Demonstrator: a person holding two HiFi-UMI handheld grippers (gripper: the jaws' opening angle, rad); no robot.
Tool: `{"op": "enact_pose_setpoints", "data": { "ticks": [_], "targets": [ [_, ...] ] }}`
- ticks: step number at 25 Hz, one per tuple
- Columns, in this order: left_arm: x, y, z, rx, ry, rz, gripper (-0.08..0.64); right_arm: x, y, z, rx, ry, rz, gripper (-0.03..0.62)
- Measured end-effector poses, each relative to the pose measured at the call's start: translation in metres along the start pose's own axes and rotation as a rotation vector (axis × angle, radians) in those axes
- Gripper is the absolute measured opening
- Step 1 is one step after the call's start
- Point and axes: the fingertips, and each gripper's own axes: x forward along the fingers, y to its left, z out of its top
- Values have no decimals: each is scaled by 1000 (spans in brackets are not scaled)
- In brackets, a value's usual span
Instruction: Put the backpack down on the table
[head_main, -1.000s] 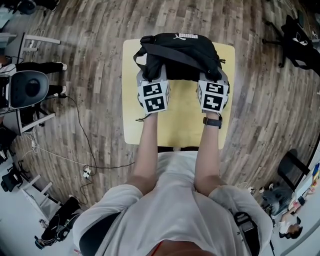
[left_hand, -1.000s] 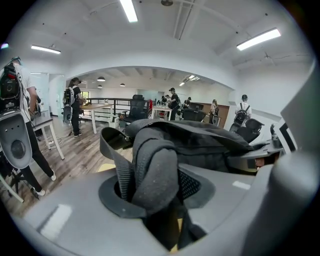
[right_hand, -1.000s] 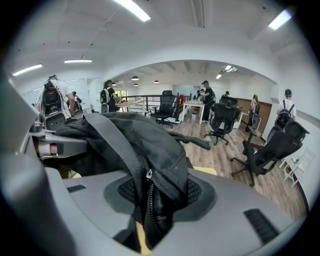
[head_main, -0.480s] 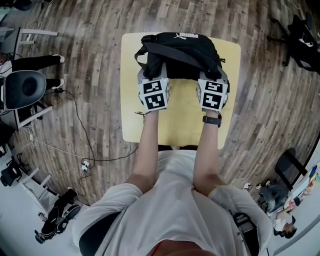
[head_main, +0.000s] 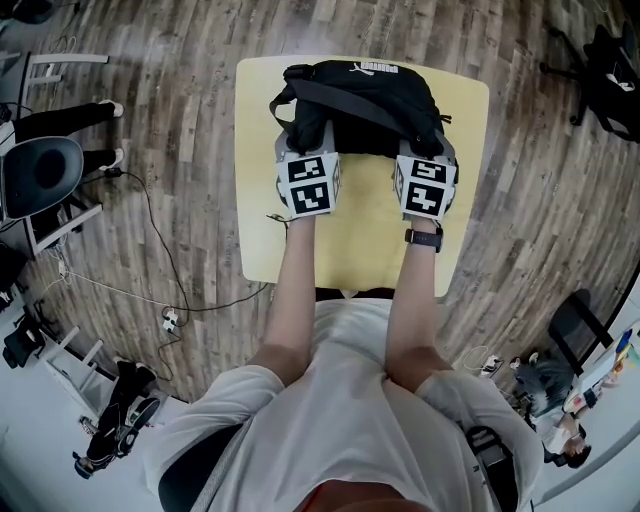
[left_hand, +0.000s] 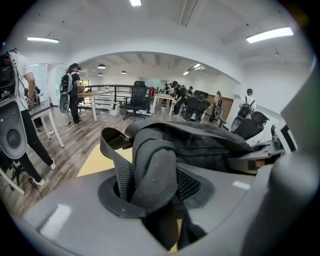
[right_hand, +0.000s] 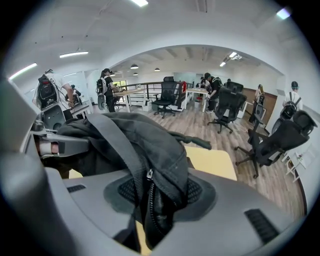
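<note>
black nylon fills the far half of the yellow worktop (head_main: 350, 235): the backpack (head_main: 360, 100) hangs there between both tools, over the end furthest from the person. over the last second the two tools have come down together, side by side, and the pack has sunk with them toward the surface, with neither grip changing. that looks like the closing stretch of the lowering. whether the base already rests on the worktop i cannot tell from these views, so the release seems not yet due.

the left tool (left_hand: 152, 200) is closed part-way, its pads pinching a padded shoulder strap (left_hand: 150, 170), which is thick, rounded and soft-looking, with ribbed webbing on one side and open mesh on the other. the right tool (right_hand: 155, 210) is closed to much the same width on a bunched fold of the pack's body, where a zip (right_hand: 148, 200) runs down through the crease. the cloth is a smooth, slightly sheened weave that slumps and wrinkles, so the bag will likely sag and spread once it is let down. the worktop is a flat, matte, square slab with rounded corners, bare in front of the pack, and it stands on a grey-brown plank floor (head_main: 170, 120).
</note>
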Motion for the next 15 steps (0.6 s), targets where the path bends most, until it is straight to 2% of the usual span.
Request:
{"op": "enact_pose_setpoints", "data": {
  "ticks": [4,9,15],
  "targets": [
    [8,2,-8,10,9,3,158,6,1,-11,12,5,6,133],
    [18,9,-26,76,52,24,158,18,6,-25,3,27,21,151],
    [25,16,-39,77,53,9,197,26,6,-39,18,3,48,172]
  ]
}}
